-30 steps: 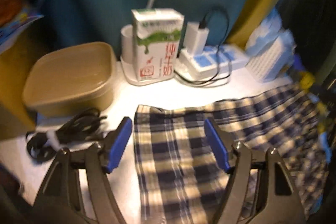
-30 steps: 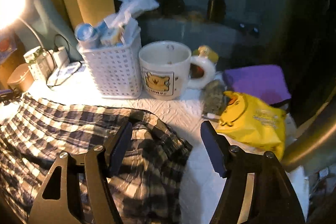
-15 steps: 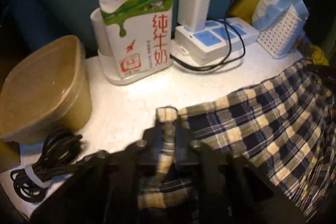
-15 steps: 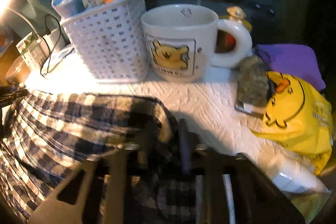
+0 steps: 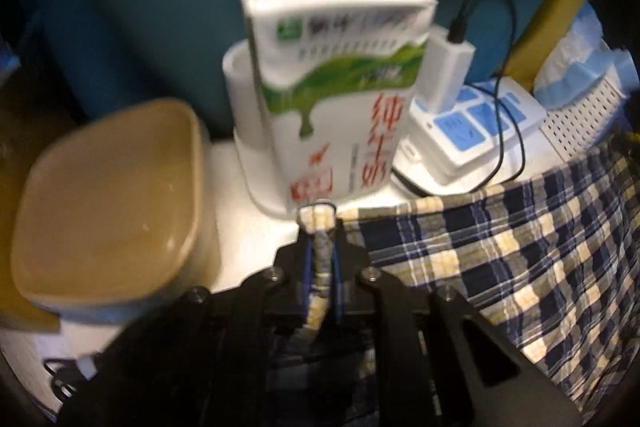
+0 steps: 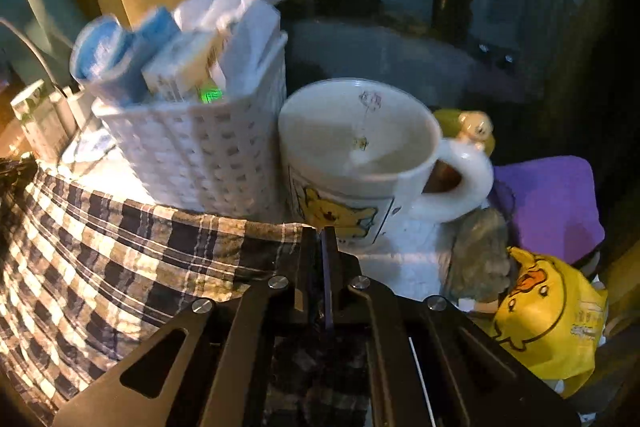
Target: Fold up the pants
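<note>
Navy, cream and tan plaid covers the pants [image 5: 520,267], a thin crinkled woven cloth with fine white lines crossing the darker squares. They lie spread over the white table [image 5: 248,243], running from the left gripper [image 5: 320,255] across to the right gripper [image 6: 320,259], with the upper edge folded over into a soft ridge. In the left wrist view, a corner of the fabric is bunched into a narrow upright pleat between the blue pads, its looped tip poking out past the fingertips; the jaws are easing apart slightly, yet the cloth is pinched between them. In the right wrist view, the fingers are pressed together on the plaid edge, which drapes away to the left in shallow wrinkles and shows again in shadow beneath the gripper body. The pinched left corner sits just in front of a milk carton [image 5: 336,99], with a tan lidded container [image 5: 108,203] to the left and a white power strip [image 5: 480,131] to the right. Behind the right grip stand a white perforated basket [image 6: 200,155] and a bear mug [image 6: 360,167], the fabric edge close to both. A yellow duck bag [image 6: 548,307] lies off to the right.
</note>
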### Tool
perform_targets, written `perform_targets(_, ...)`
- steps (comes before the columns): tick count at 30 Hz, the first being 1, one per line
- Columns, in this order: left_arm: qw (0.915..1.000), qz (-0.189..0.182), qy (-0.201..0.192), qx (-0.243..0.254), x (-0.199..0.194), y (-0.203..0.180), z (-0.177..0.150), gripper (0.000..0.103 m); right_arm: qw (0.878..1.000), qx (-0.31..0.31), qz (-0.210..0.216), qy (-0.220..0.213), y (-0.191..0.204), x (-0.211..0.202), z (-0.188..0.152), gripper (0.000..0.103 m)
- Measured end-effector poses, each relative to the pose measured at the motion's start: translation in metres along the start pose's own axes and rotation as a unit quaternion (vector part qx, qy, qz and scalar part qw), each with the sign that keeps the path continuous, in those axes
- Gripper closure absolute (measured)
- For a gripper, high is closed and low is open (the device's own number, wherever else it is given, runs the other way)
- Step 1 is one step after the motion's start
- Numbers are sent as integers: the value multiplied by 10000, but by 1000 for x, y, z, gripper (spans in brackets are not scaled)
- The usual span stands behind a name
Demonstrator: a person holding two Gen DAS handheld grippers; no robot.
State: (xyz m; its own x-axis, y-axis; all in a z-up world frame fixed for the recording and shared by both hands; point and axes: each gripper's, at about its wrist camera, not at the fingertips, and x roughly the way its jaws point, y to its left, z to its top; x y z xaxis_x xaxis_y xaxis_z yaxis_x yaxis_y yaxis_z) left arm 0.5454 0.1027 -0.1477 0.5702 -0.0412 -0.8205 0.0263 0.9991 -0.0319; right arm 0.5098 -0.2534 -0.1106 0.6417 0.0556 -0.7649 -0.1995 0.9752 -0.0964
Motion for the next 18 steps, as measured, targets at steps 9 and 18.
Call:
perform_targets(9, 9951, -112, -872, -449, -93, 18, -9, 25, 9988, 95, 30, -470, -11, -68, -6, 24)
perform_targets(18, 9917, -555, -1030, -539, -185, 12, -87, 21, 9976, -187, 221, -625, -1, -158, -77, 24)
